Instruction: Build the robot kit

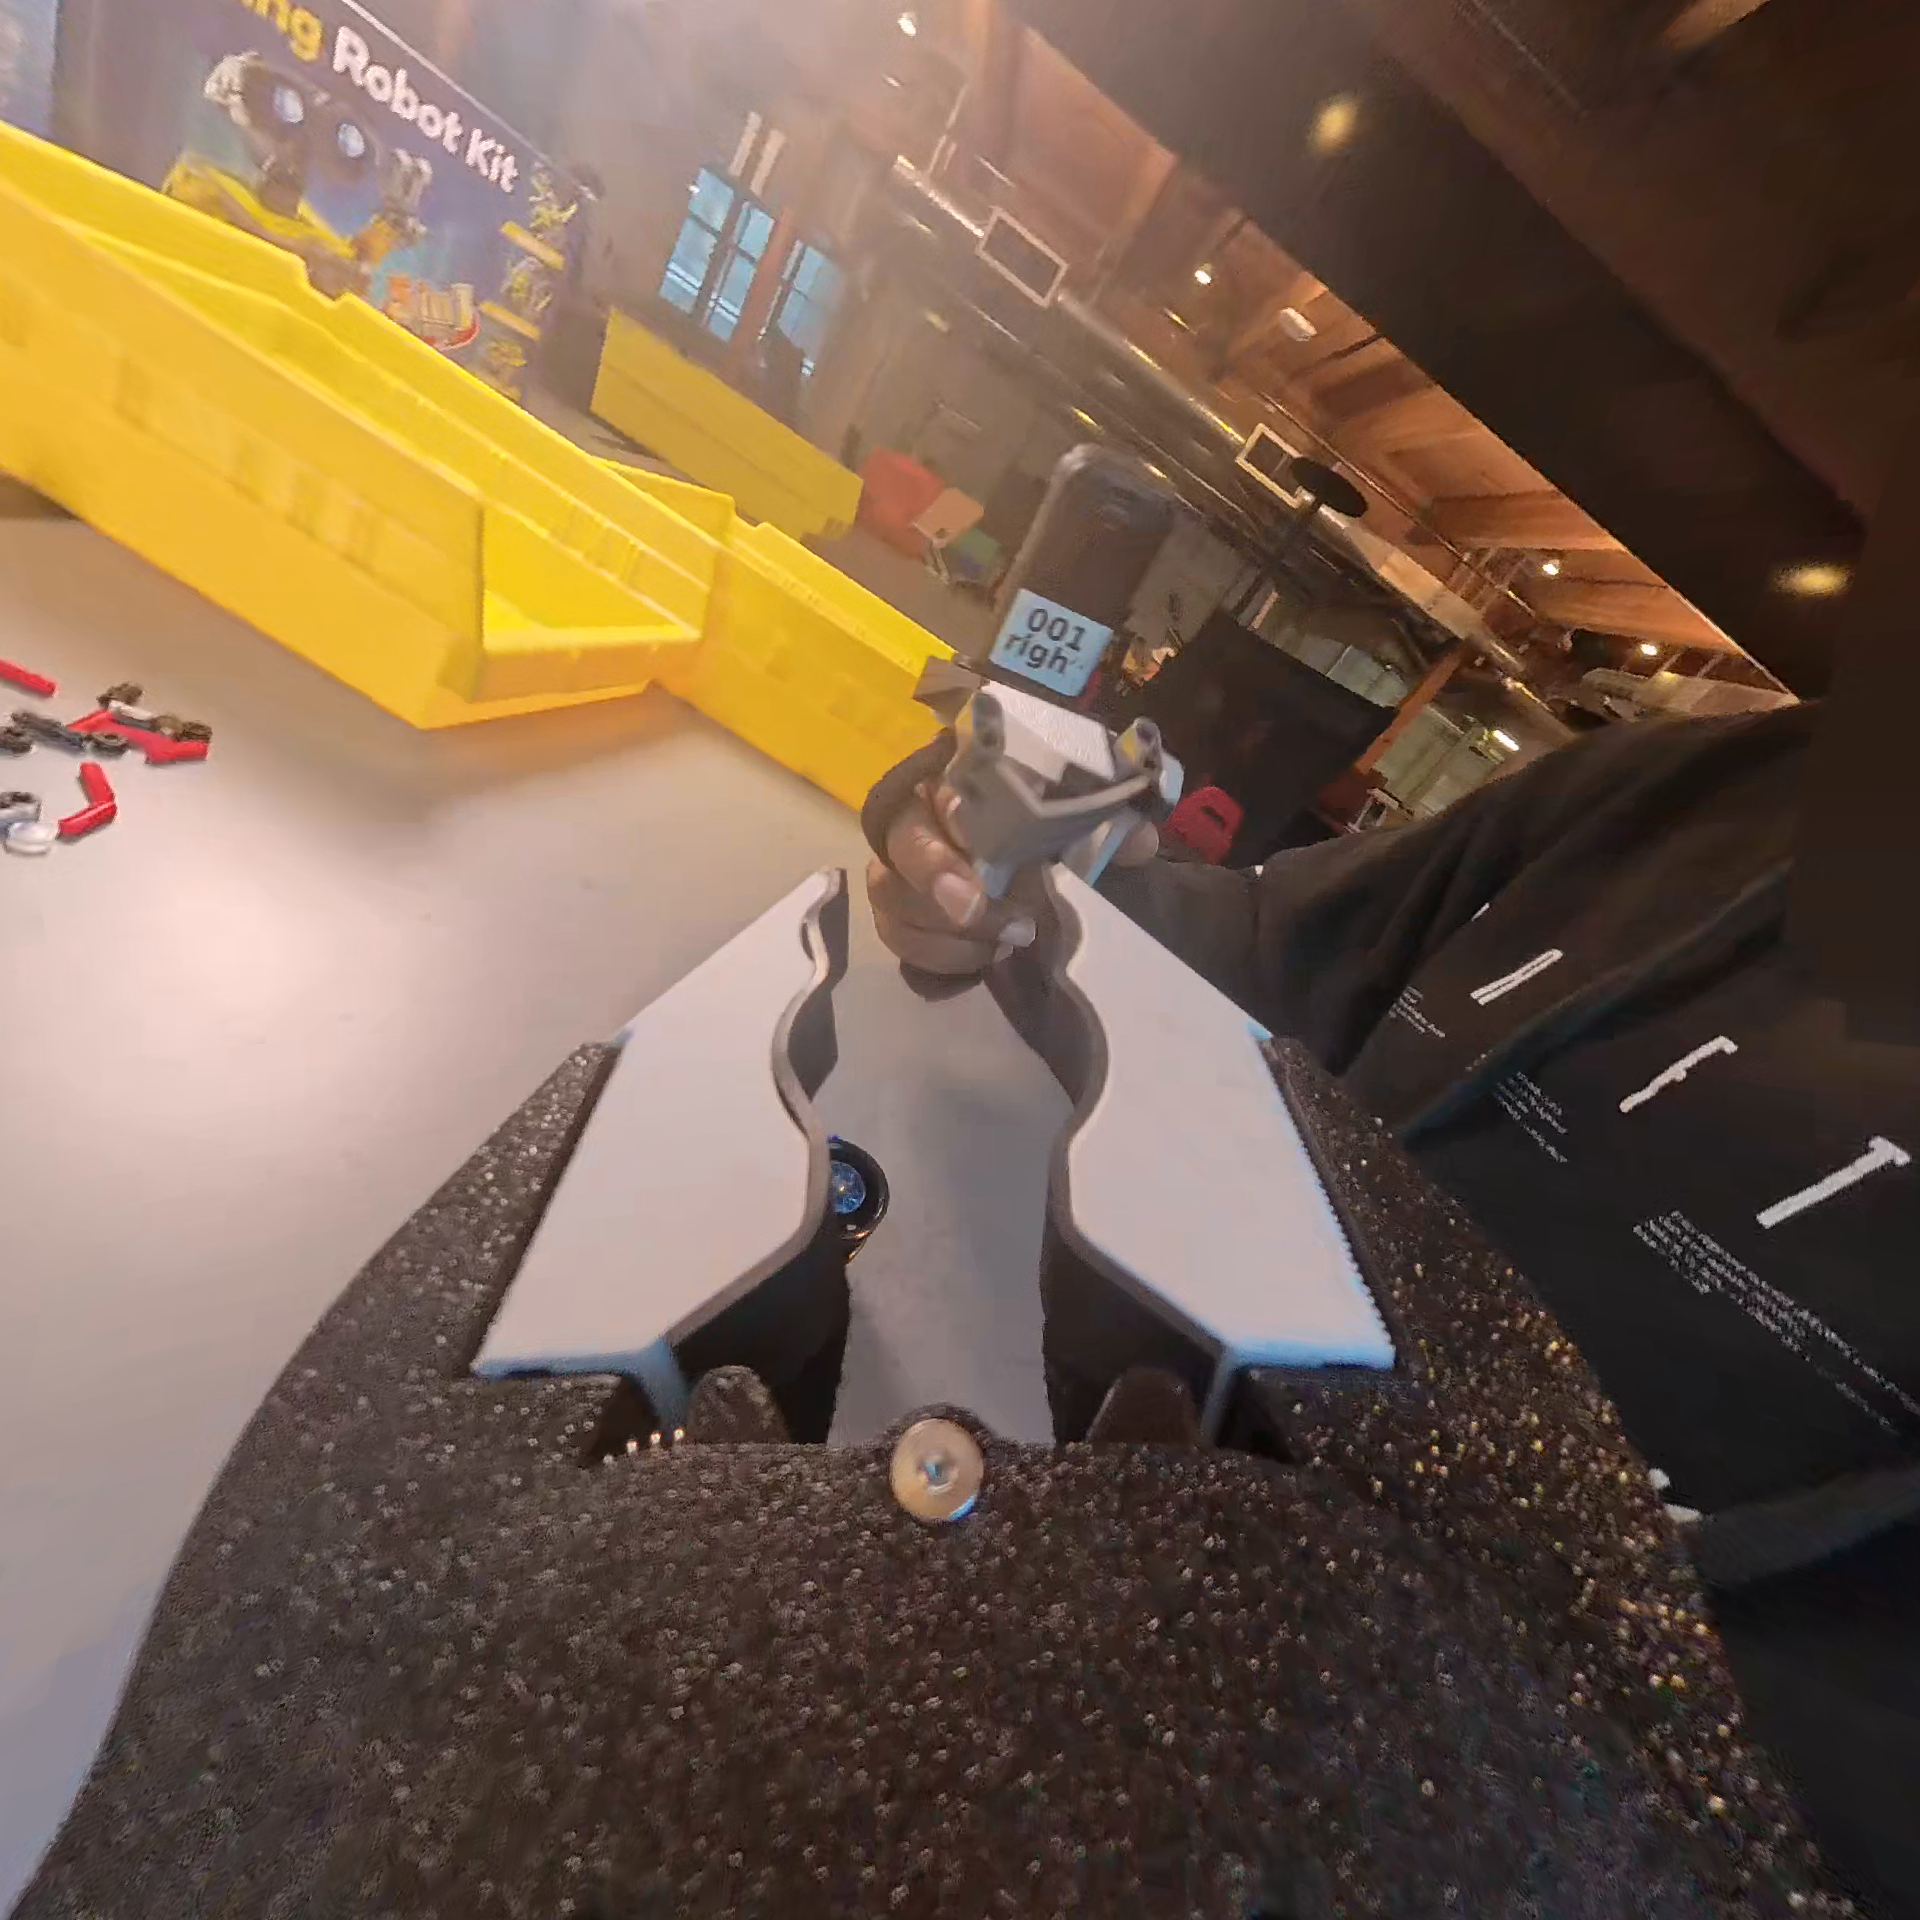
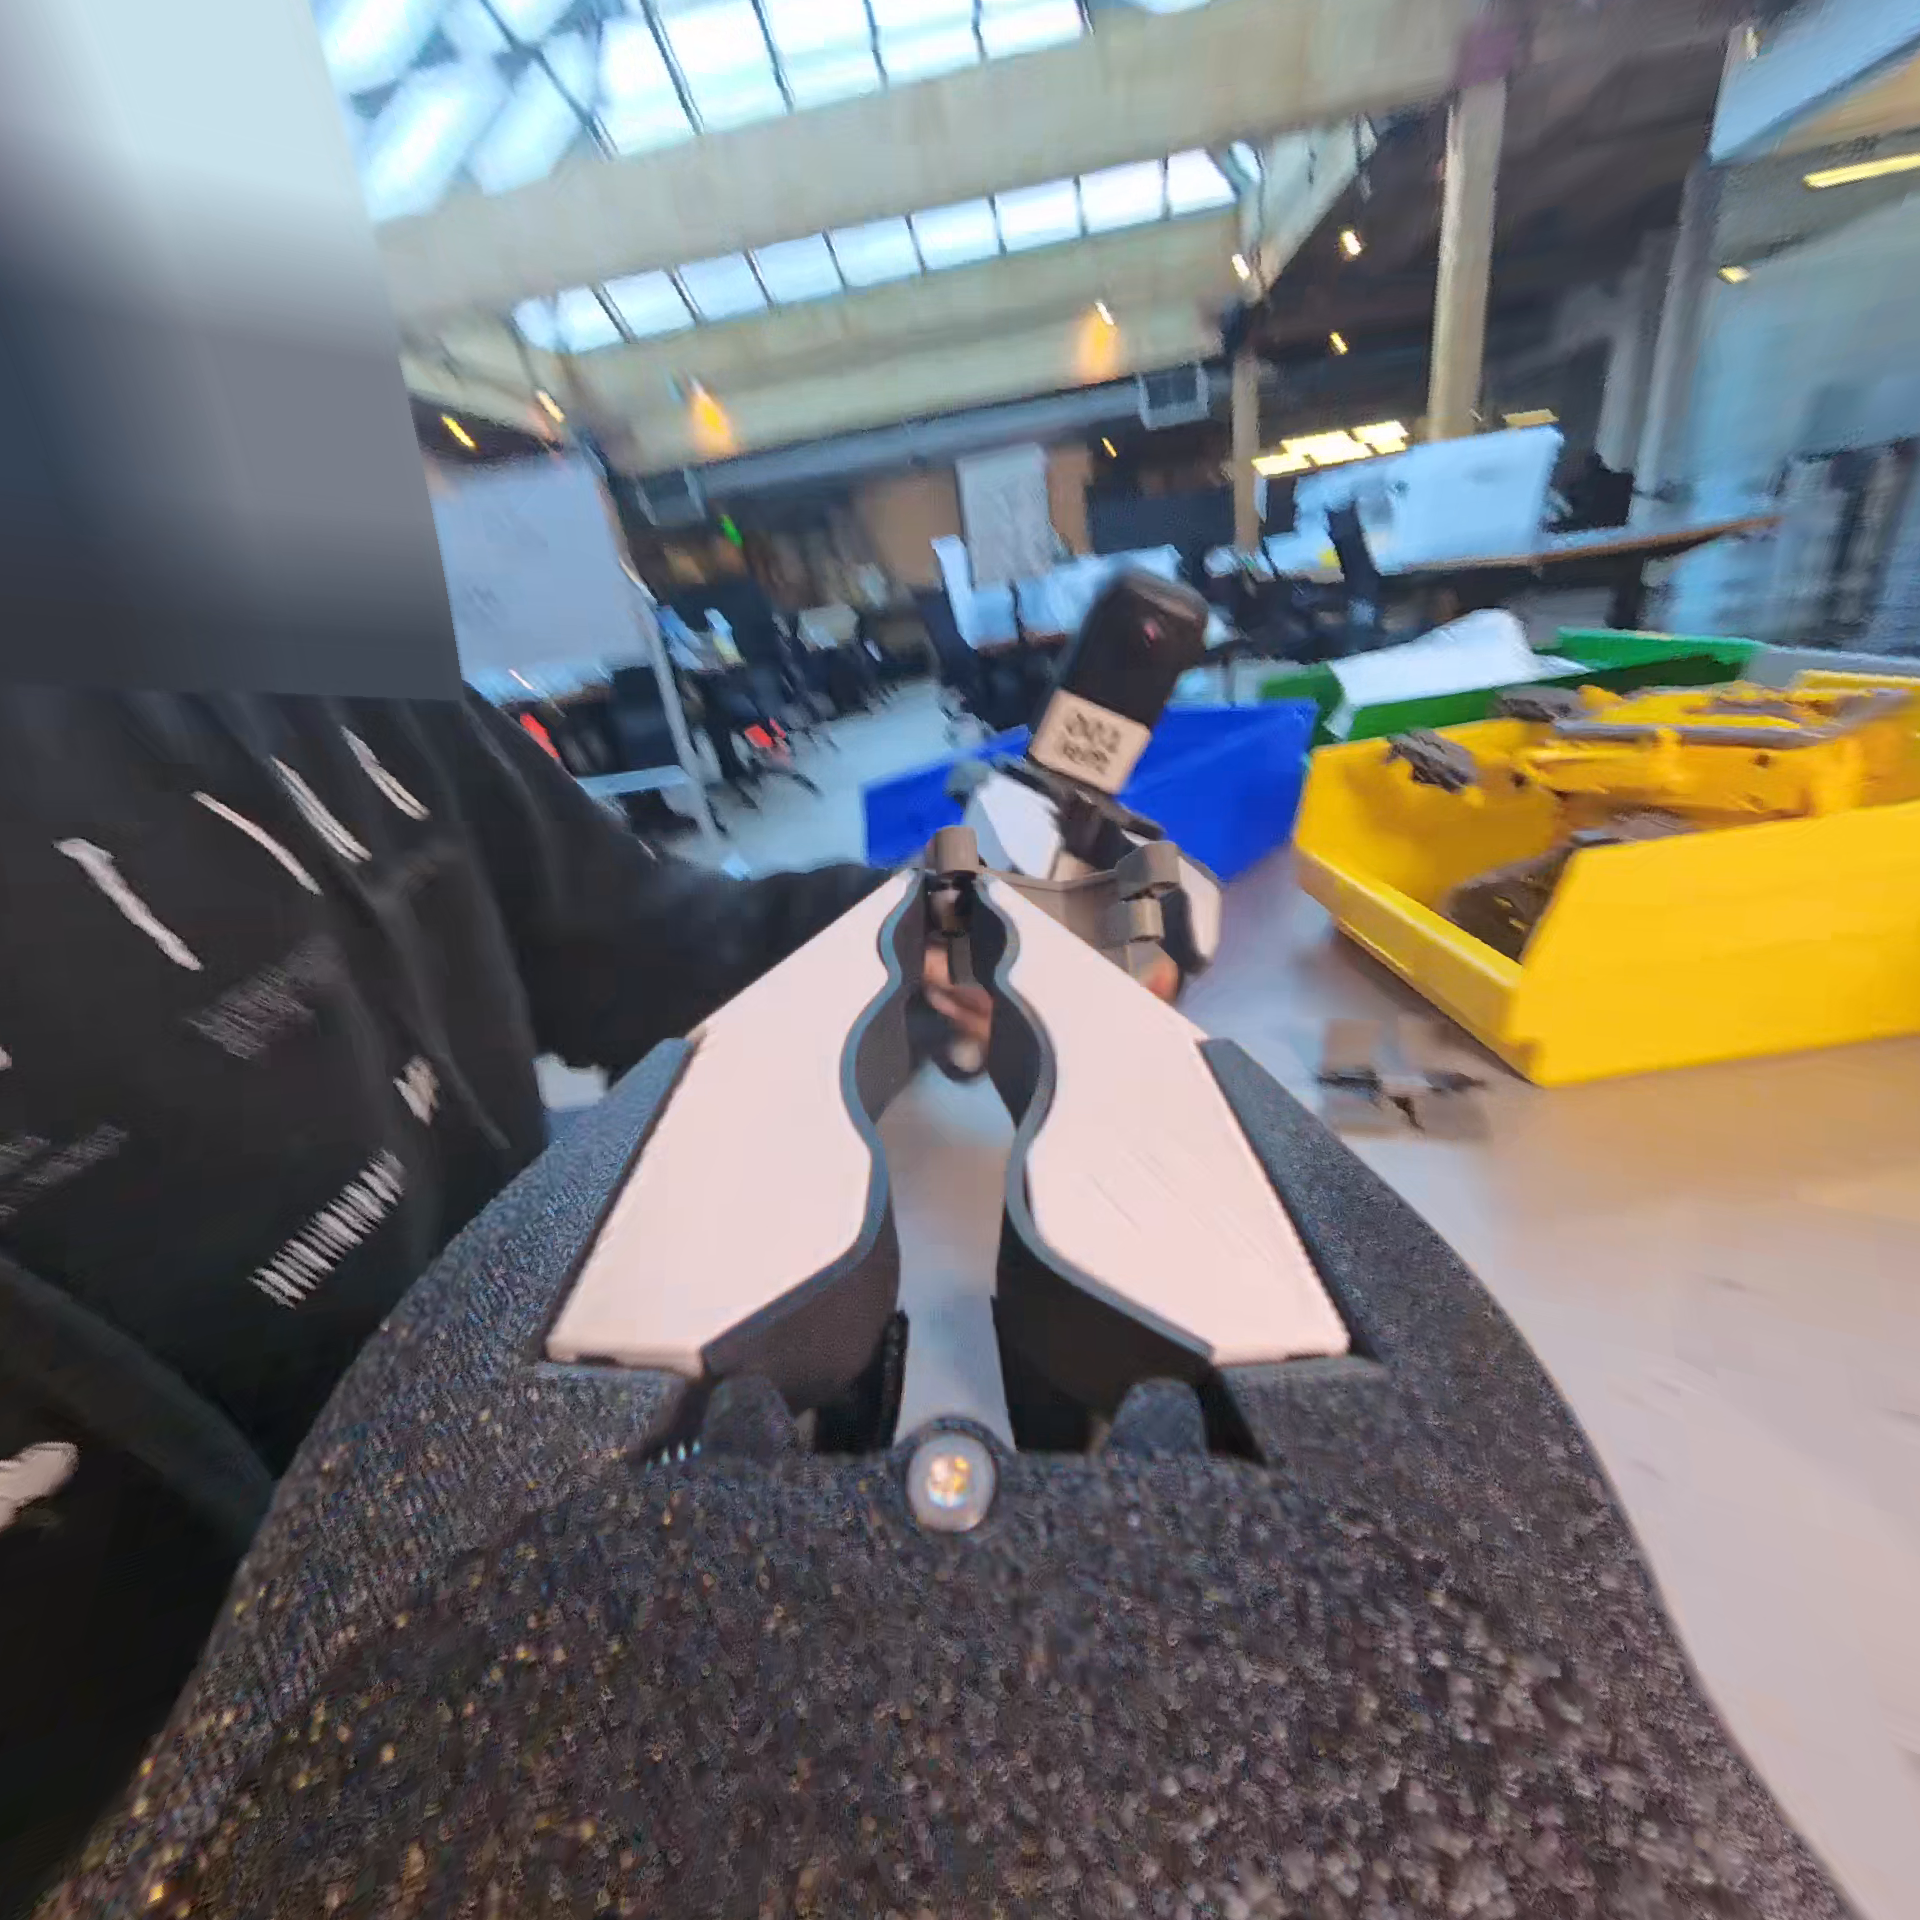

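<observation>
My left gripper [image 1: 940, 894] is open and empty, low over a grey table [image 1: 364, 1039]. A small black wheel with a shiny blue hub [image 1: 857, 1195] lies on the table just under its left finger. Straight ahead, a hand holds my right gripper [image 1: 1049, 769], which points back at the left one. In the right wrist view my right gripper [image 2: 956, 899] has only a narrow gap between its fingers, and I see nothing held in it. Through that gap show the left gripper [image 2: 1049, 873] and the hand on it.
Yellow bins [image 1: 312, 499] and a printed kit box [image 1: 364, 177] stand at the far left. Loose red and black pieces [image 1: 104, 738] lie at the left edge. A yellow bin of parts [image 2: 1662, 935], blue bin [image 2: 1216, 769], green bin [image 2: 1455, 696] and dark flat pieces [image 2: 1392, 1081] sit right. A person's black sleeve [image 2: 312, 987] is close. The tips of one gripper are about 5 cm away from the tips of the other.
</observation>
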Tool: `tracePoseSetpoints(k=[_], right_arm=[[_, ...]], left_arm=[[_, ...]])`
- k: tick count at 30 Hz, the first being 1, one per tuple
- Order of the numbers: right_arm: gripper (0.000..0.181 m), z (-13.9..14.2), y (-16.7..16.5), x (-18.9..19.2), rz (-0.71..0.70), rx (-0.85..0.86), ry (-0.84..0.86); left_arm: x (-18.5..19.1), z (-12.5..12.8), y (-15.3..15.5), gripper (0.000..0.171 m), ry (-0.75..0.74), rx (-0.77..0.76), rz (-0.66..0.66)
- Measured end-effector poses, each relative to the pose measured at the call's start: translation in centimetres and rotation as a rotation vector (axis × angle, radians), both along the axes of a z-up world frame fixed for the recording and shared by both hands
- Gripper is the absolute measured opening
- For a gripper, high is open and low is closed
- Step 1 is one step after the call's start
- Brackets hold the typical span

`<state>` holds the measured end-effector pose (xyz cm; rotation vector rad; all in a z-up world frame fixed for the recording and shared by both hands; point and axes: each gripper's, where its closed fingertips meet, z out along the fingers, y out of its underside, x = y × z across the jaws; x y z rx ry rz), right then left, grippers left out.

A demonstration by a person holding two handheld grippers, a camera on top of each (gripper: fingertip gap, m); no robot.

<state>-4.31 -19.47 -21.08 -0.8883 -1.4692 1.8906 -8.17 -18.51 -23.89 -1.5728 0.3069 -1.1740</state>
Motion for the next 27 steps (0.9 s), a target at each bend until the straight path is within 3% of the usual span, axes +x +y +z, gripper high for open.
tracePoseSetpoints(k=[2, 7, 12, 15, 19, 22, 25, 27], right_arm=[[0.007, 1.1, -0.6, 0.9, 0.106, -0.133, 0.033], [0.007, 1.4, -2.2, 1.0, 0.265, -0.328, 0.025], [0.009, -0.2, -1.8, 0.2, 0.267, -0.304, -0.07], [0.019, -2.6, -0.2, -0.5, 0.159, -0.164, -0.188], [0.036, -7.5, 1.7, -0.1, 0.007, 0.283, -0.361], [0.046, -11.6, 1.5, 0.2, -0.025, 0.566, -0.485], [0.057, -13.6, 0.3, -1.4, -0.067, 0.616, -0.533], [0.05, -14.4, -0.2, -2.1, -0.08, 0.628, -0.561]], left_arm=[[1.0, 0.4, -0.6, 0.042, -0.016, 0.05, -0.057], [4.2, 0.9, -2.4, 0.036, 0.027, 0.156, -0.178], [3.7, 0.3, -2.2, 0.02, 0.075, 0.135, -0.153], [2.7, -1.4, -1.7, 0.017, 0.199, 0.083, -0.121], [1.4, -5.1, -1.9, 0.016, 0.398, -0.045, -0.137], [0.8, -7.3, -2.3, 0.015, 0.483, -0.089, -0.151], [1.4, -8.0, -2.9, 0.014, 0.483, -0.121, -0.21], [1.6, -8.3, -3.2, 0.014, 0.514, -0.108, -0.228]])
